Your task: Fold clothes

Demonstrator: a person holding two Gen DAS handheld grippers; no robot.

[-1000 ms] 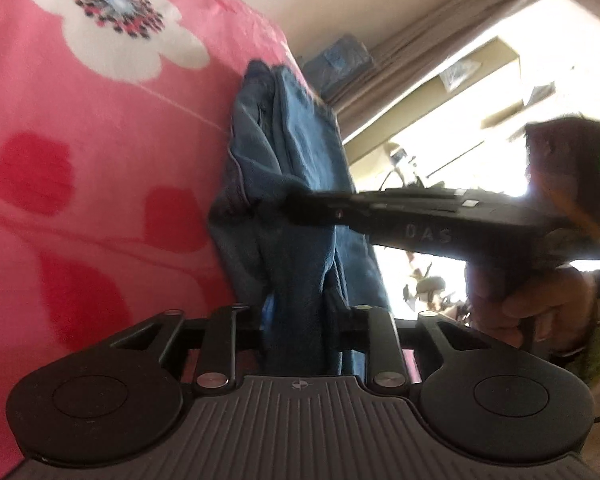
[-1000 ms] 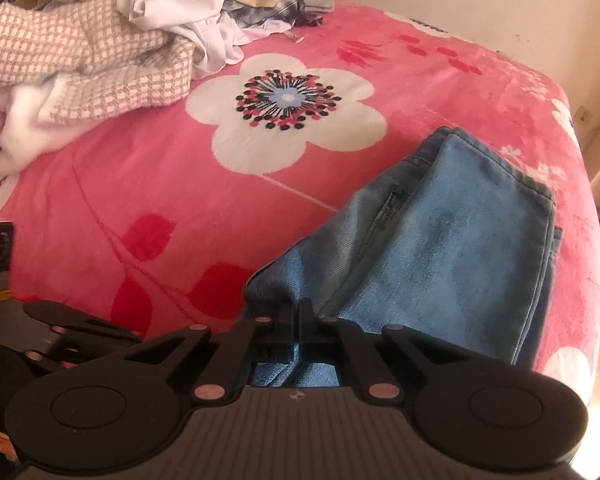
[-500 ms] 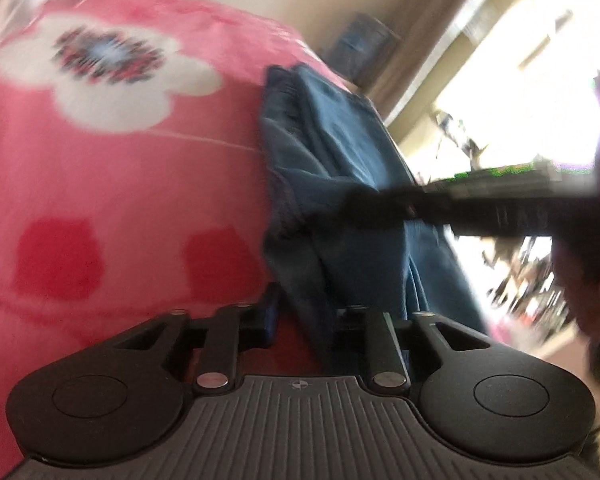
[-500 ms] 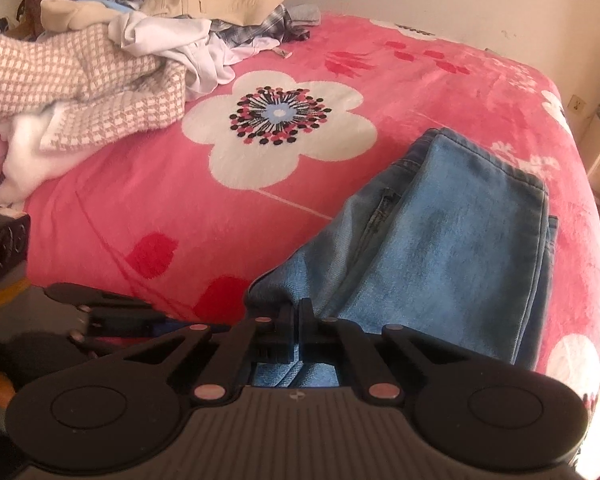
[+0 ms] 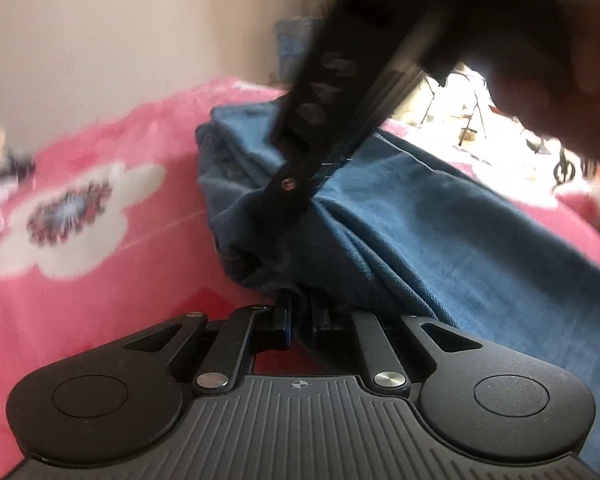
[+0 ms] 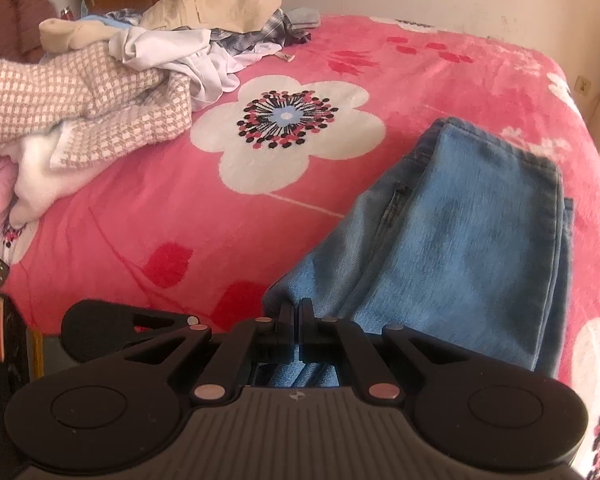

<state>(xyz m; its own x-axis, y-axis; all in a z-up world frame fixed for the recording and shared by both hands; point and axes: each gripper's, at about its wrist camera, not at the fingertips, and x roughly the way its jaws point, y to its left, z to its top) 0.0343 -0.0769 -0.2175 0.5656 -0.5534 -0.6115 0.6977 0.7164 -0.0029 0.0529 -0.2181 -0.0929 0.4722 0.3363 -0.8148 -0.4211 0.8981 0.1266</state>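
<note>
My left gripper (image 5: 300,312) is clamped on a bunched edge of the jeans (image 6: 460,232); my right gripper (image 6: 299,320) pinches the same near edge, jaws nearly together. The jeans lie folded on the bed's pink floral blanket (image 6: 180,208), toward its right side. The right gripper's body crosses the left view, blocking part of the denim. A heap of unfolded clothes (image 6: 120,80) sits well apart, by a cream wall (image 5: 120,40).

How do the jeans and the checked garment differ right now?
The jeans are plain blue denim; the checked garment is beige-and-white. The jeans lie folded and mostly flat at the near edge; the checked garment is crumpled in the far pile. Both grippers pinch the jeans; nothing holds the checked garment. Both lie on the pink blanket.
</note>
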